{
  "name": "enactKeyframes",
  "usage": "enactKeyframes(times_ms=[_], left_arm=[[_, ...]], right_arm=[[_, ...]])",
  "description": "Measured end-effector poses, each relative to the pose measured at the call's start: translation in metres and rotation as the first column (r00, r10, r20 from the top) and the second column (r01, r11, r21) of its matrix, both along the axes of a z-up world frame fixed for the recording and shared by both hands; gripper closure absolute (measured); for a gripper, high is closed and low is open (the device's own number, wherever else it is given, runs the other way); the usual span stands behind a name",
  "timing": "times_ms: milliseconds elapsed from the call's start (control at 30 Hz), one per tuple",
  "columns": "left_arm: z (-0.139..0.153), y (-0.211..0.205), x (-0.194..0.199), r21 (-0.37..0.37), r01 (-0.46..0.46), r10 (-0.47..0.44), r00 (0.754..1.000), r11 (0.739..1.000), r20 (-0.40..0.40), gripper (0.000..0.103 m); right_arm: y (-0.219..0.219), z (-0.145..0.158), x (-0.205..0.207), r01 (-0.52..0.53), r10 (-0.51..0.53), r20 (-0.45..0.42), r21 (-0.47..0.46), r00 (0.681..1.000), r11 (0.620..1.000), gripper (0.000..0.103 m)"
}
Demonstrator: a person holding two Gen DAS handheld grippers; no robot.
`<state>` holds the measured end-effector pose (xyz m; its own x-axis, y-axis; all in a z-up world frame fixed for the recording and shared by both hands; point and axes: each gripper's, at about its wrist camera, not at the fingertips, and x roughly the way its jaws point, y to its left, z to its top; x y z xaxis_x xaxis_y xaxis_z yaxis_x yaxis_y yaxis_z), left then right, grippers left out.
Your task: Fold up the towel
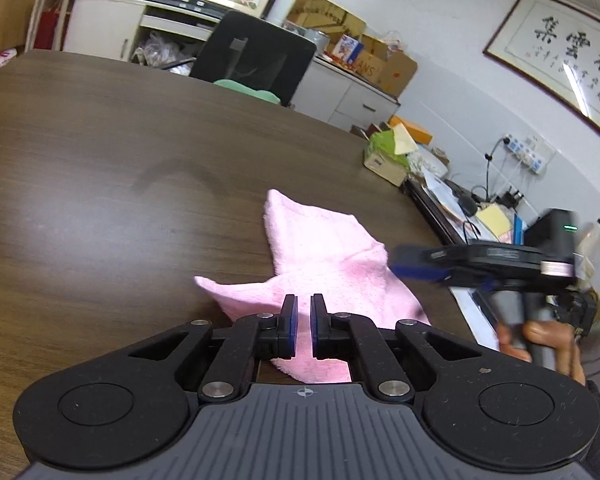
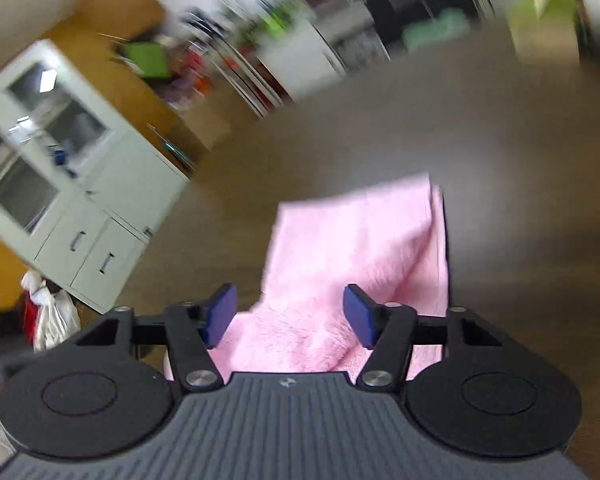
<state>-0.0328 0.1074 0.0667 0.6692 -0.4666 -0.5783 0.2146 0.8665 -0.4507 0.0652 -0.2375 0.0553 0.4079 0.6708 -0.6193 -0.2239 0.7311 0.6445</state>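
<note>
On the dark brown wood-grain surface [image 1: 100, 152], a fluffy pink terry towel [image 1: 324, 256] lay crumpled and partly folded, near the front right edge. The left claw [image 1: 303, 330] hovered over the towel's near edge, its blue-padded fingers nearly together with only a narrow gap and nothing between them. To the right, the right claw [image 2: 291, 314], held by a person's hand [image 1: 540, 340], stood wide open above the pink cloth, gripping nothing; its view was blurred.
</note>
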Motion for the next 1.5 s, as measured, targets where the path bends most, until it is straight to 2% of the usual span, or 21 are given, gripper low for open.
enactKeyframes(times_ms=[67, 200, 400, 467, 533, 600, 633, 667, 733, 833, 967, 1100, 1133, 1200, 1233, 1267, 1300, 1400, 1500], left_arm=[[0.001, 0.006, -0.004, 0.010, -0.010, 0.010, 1.000, 1.000, 0.017, 0.095], [0.002, 0.017, -0.007, 0.035, -0.036, 0.034, 0.999, 0.999, 0.042, 0.082], [-0.005, 0.023, 0.000, 0.039, -0.055, 0.053, 0.998, 0.998, 0.041, 0.078], [-0.011, 0.023, 0.006, 0.030, -0.059, 0.058, 0.998, 0.998, 0.029, 0.078], [-0.014, 0.023, 0.008, 0.028, -0.062, 0.061, 0.998, 0.998, 0.023, 0.076], [-0.017, 0.025, 0.008, 0.023, -0.065, 0.065, 0.998, 0.998, 0.012, 0.074], [-0.018, 0.026, 0.008, 0.021, -0.066, 0.066, 0.998, 0.998, 0.010, 0.072], [-0.018, 0.029, 0.008, 0.019, -0.071, 0.071, 0.997, 0.997, 0.011, 0.071], [-0.018, 0.035, 0.007, 0.013, -0.088, 0.088, 0.996, 0.996, 0.016, 0.066], [-0.018, 0.045, 0.007, 0.004, -0.113, 0.113, 0.993, 0.994, 0.023, 0.064], [-0.012, 0.061, 0.003, -0.020, -0.169, 0.170, 0.984, 0.985, 0.050, 0.063], [0.003, 0.086, -0.009, -0.023, -0.267, 0.268, 0.957, 0.963, 0.114, 0.057], [0.007, 0.094, -0.014, -0.024, -0.298, 0.299, 0.945, 0.954, 0.132, 0.053], [0.014, 0.109, -0.023, -0.030, -0.345, 0.345, 0.926, 0.938, 0.153, 0.046], [0.016, 0.114, -0.027, -0.031, -0.365, 0.365, 0.917, 0.930, 0.161, 0.044], [0.018, 0.118, -0.030, -0.031, -0.378, 0.378, 0.911, 0.925, 0.166, 0.043], [0.020, 0.122, -0.033, -0.029, -0.390, 0.389, 0.905, 0.920, 0.171, 0.042], [0.023, 0.123, -0.035, 0.010, -0.394, 0.386, 0.905, 0.919, 0.176, 0.042], [0.020, 0.115, -0.027, 0.064, -0.359, 0.346, 0.924, 0.931, 0.161, 0.042]], right_arm=[[0.005, -0.006, 0.003, 0.021, -0.022, -0.030, -0.030, 0.999, 0.999, 0.050], [0.010, 0.001, -0.004, 0.036, -0.037, -0.014, -0.087, 0.999, 0.996, 0.050], [0.019, 0.011, -0.014, 0.059, -0.058, 0.011, -0.171, 0.998, 0.983, 0.047], [0.028, -0.023, -0.015, 0.063, -0.065, -0.009, -0.145, 0.998, 0.987, 0.046], [0.033, -0.022, -0.009, 0.065, -0.066, -0.004, -0.136, 0.998, 0.989, 0.044], [0.041, -0.021, -0.006, 0.064, -0.061, 0.020, -0.157, 0.998, 0.986, 0.059], [0.046, -0.021, -0.007, 0.063, -0.057, 0.036, -0.184, 0.998, 0.981, 0.084], [0.050, -0.021, -0.009, 0.063, -0.054, 0.048, -0.210, 0.997, 0.976, 0.093], [0.059, -0.018, -0.012, 0.061, -0.044, 0.076, -0.246, 0.996, 0.967, 0.094], [0.073, -0.006, -0.017, 0.050, -0.018, 0.127, -0.255, 0.992, 0.966, 0.095], [0.102, 0.025, -0.013, -0.024, 0.048, 0.178, -0.135, 0.983, 0.991, 0.095], [0.127, 0.057, 0.007, -0.149, 0.145, 0.200, 0.004, 0.969, 0.989, 0.095], [0.137, 0.060, 0.015, -0.193, 0.182, 0.185, 0.047, 0.966, 0.980, 0.094], [0.169, 0.054, 0.025, -0.240, 0.225, 0.168, 0.075, 0.960, 0.968, 0.084], [0.186, 0.050, 0.029, -0.272, 0.263, 0.156, 0.044, 0.952, 0.961, 0.066], [0.203, 0.047, 0.033, -0.310, 0.308, 0.140, -0.005, 0.941, 0.951, 0.040], [0.220, 0.043, 0.036, -0.347, 0.351, 0.122, -0.053, 0.928, 0.936, 0.034], [0.240, 0.050, 0.031, -0.390, 0.401, 0.181, -0.091, 0.898, 0.916, 0.037], [0.220, 0.067, 0.028, -0.346, 0.351, 0.253, -0.067, 0.902, 0.936, 0.037]])
